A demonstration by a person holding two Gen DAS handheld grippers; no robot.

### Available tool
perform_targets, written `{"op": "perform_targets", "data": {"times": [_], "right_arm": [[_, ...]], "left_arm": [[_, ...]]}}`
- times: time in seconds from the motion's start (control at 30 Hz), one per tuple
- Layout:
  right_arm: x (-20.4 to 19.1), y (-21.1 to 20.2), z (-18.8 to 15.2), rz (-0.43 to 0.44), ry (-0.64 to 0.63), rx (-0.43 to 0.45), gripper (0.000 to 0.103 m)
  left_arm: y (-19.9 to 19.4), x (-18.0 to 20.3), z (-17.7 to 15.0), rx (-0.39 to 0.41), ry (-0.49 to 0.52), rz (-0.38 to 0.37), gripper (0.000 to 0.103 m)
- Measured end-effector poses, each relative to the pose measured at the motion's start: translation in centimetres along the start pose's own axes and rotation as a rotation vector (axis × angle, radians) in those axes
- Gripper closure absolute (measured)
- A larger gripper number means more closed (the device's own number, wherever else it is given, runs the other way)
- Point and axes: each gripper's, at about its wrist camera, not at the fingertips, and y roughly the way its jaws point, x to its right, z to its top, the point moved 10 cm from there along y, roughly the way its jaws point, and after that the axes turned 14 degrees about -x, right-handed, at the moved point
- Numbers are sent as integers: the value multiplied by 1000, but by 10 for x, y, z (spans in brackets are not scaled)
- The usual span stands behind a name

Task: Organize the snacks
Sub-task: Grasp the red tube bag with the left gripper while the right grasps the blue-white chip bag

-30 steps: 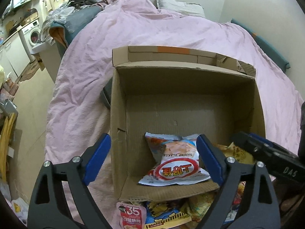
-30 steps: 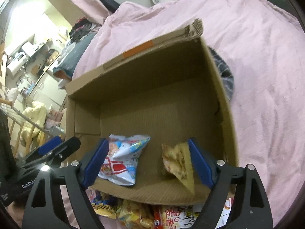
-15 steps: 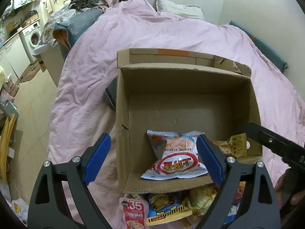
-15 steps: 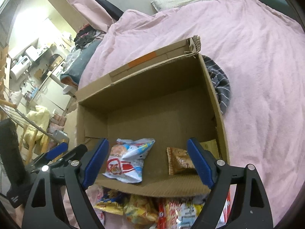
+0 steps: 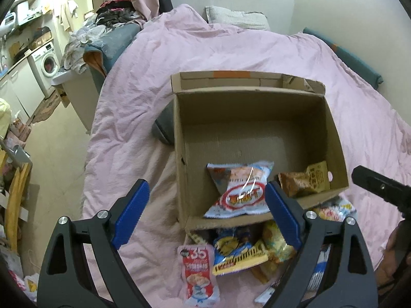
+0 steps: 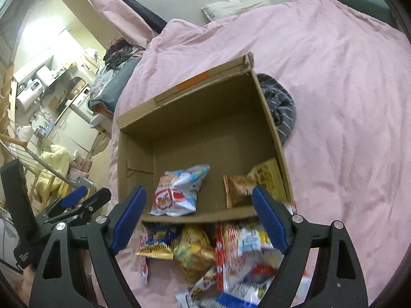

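An open cardboard box (image 5: pixel 257 118) (image 6: pixel 195 118) rests on the pink bed cover. Inside it lie a white and blue shrimp flakes bag (image 5: pixel 240 191) (image 6: pixel 179 190) and a brown and yellow snack packet (image 5: pixel 305 179) (image 6: pixel 254 179). Several more snack packets (image 5: pixel 239 254) (image 6: pixel 218 254) are piled on the cover just in front of the box. My left gripper (image 5: pixel 206 215) hovers open above the box's near left corner, holding nothing. Over the pile and the near wall, my right gripper (image 6: pixel 199 215) is open and holds nothing too.
A dark striped garment (image 6: pixel 278 107) lies against the box's right side. A pillow (image 5: pixel 236 18) sits at the bed's head. Left of the bed are the floor, a washing machine (image 5: pixel 47 64) and heaped clothes (image 5: pixel 113 15). The other gripper shows at each view's edge.
Both grippers have drawn back and up from the box, so it looks smaller and more of the pile shows. The brown and yellow packet has settled flat in the box's right corner.
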Motion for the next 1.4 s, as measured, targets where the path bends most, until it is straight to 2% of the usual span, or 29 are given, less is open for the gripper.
{"op": "perform_targets", "data": {"times": [0.3, 0.5, 0.7, 0.77, 0.83, 0.97, 1.07, 1.13, 1.27, 1.4], "right_arm": [[3, -9, -34, -3, 18, -28, 16], [3, -12, -54, -5, 15, -43, 16], [4, -5, -76, -35, 1, -98, 16], [4, -3, -86, -23, -4, -127, 16], [5, -4, -94, -6, 2, -139, 16], [10, -4, -107, 2, 3, -172, 16], [15, 1, -118, 14, 10, -218, 16], [16, 3, -123, 26, 22, -236, 16], [11, 0, -122, 46, 23, -229, 16], [9, 1, -120, 47, 21, -227, 16]], "left_arm": [[-4, -14, -37, -57, -38, -13, 14], [3, -27, -67, -121, -55, 24, 14], [25, -32, -96, -226, -69, -5, 14], [40, -33, -107, -291, -69, -21, 14], [48, -38, -114, -311, -87, -19, 14], [57, -43, -124, -336, -102, -20, 14], [63, -39, -132, -371, -77, -39, 14], [69, -39, -136, -388, -72, -22, 15], [85, -37, -140, -427, -81, -30, 22], [99, -31, -134, -433, -78, -27, 25]]}}
